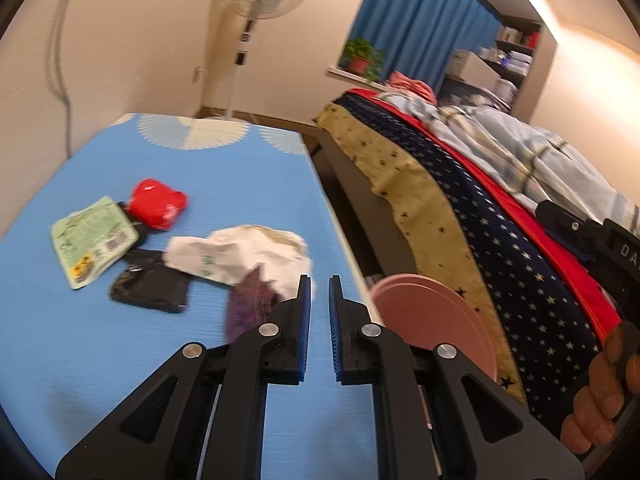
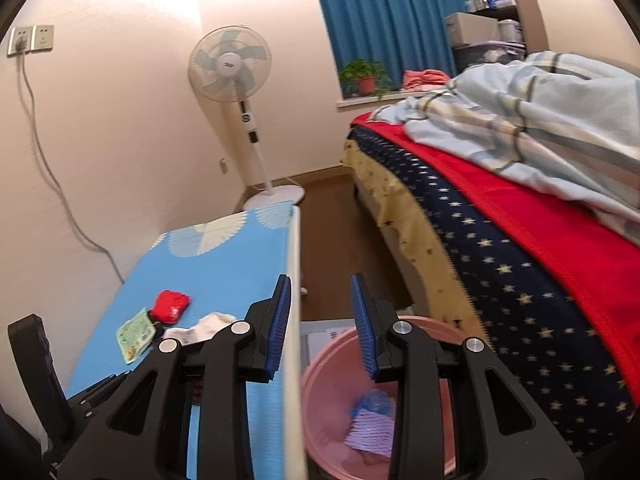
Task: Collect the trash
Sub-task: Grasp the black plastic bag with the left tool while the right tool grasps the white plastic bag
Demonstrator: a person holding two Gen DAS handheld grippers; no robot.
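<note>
Trash is seen clustered on the blue cloth-covered counter (image 1: 120, 352), toward its right edge. A crumpled red wrapper (image 1: 158, 203) lies farthest back, touching a flat pale-green printed packet (image 1: 93, 240). A black crinkled pouch (image 1: 150, 285) sits just beside the packet, partly under a crumpled white paper wrapper (image 1: 240, 258). A dark purple scrap (image 1: 248, 306) is seen at the white wrapper's near side, blurred.

The left gripper (image 1: 319, 296) is held above the counter's right edge, its blue-padded fingers (image 1: 305, 308) slightly parted with nothing between them. The right gripper (image 2: 320, 304) is held over the gap between counter and bed (image 2: 520, 264), fingers (image 2: 362, 320) spread wide, nothing held.

A round pink plastic bin (image 2: 320, 380) stands on the floor just beside the counter's right edge; a blue crumpled piece (image 2: 372, 400) and a lilac striped piece (image 2: 370, 430) lie inside it.
</note>
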